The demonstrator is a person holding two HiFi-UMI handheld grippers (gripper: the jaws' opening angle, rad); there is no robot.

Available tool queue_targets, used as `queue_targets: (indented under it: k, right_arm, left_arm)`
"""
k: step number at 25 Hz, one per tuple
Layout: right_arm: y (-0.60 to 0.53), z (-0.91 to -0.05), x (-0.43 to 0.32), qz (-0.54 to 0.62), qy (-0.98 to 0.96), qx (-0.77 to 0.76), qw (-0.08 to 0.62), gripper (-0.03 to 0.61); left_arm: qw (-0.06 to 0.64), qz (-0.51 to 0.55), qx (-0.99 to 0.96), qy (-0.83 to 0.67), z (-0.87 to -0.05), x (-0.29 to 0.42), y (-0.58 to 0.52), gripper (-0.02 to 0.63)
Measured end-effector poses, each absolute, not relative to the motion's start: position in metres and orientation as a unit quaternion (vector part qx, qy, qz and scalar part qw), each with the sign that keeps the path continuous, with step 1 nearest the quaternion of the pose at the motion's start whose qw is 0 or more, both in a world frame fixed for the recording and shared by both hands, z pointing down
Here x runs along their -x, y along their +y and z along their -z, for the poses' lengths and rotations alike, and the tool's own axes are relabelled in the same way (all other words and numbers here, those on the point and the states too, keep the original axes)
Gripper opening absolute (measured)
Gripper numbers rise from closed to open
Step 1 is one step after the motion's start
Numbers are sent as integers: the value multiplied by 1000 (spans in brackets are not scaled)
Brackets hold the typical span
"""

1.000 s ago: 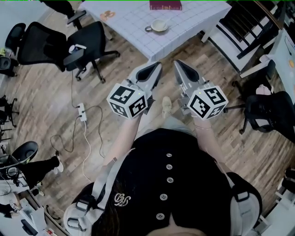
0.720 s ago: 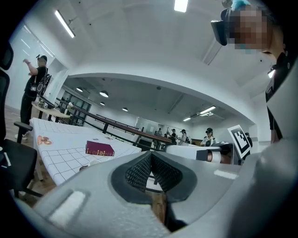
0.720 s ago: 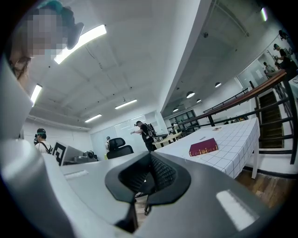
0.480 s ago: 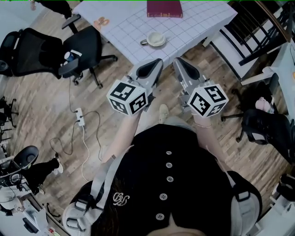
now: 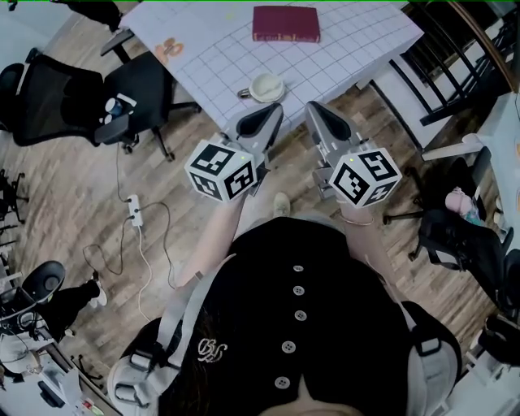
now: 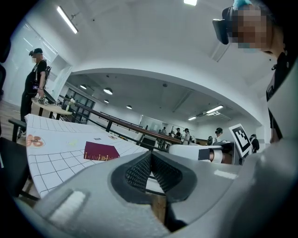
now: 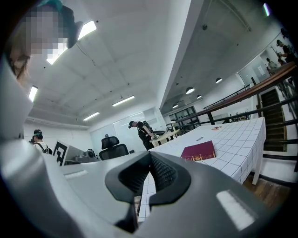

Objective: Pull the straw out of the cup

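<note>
One cup (image 5: 266,86) sits at the near edge of the table (image 5: 357,49), with a red book (image 5: 286,23) behind it. I can't make out any straw. You've stepped closer over the last second, so the cup is now just ahead of your left gripper (image 5: 275,110) and right gripper (image 5: 314,108). Both are clenched and empty. It's approach only; pull not started.

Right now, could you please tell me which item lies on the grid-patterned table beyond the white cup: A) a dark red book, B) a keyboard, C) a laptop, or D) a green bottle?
A: a dark red book lies flat on the table, past the white cup, toward the far side.
</note>
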State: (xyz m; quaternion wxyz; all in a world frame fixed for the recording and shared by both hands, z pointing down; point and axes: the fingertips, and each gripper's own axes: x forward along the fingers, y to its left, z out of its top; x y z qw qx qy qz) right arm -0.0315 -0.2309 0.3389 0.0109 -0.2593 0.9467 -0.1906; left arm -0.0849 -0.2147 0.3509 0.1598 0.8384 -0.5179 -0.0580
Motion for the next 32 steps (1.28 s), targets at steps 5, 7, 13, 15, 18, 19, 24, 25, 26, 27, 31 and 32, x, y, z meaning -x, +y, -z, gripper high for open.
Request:
queue_targets:
  k: [5,7,13,15,18,19,24,25,26,27,31,32]
  right_arm:
    - [-254,-350,30,206,944,260,0,-2]
    - [-259,-355,31,211,942,259,-5,-2]
    - [-261,-360,29,221,940,259,-9,-2]
    - [-260,-361,29,221,940,260,-10,-2]
    - [-260,-363,29,224,939,261,-10,-2]
    - [-260,-364,29,225,939,261,-11,-2]
    - [-261,-371,32,232,935,266,-18,-2]
    - [-262,-372,33,233,934,269,-19,-2]
    - [-264,-373,33,234,933,272,-20,-2]
    - [-266,-374,34,235,932,275,-20,-2]
    - [-274,-374,37,239,927,288,-20,-2]
    - [-276,-375,38,241,926,291,-20,-2]
  left_arm:
    - [166,55,-836,-520,-356,85,-237,-2]
    - [170,53,-835,-520,-359,84,-243,-2]
    - [178,48,-837,-515,-365,80,-249,-3]
    - [180,47,-837,-515,-366,80,-248,-3]
    - [183,46,-835,-518,-368,82,-249,-3]
    - [184,46,-834,-518,-369,83,-249,-2]
    - [191,45,-834,-516,-375,87,-252,-2]
    - [193,44,-835,-514,-376,88,-253,-2]
    - [194,43,-836,-512,-377,89,-255,-2]
    - [196,41,-837,-510,-378,90,-257,-2]
    - [200,30,-842,-500,-381,96,-266,-2]
    - [202,27,-844,-497,-382,97,-268,-2]
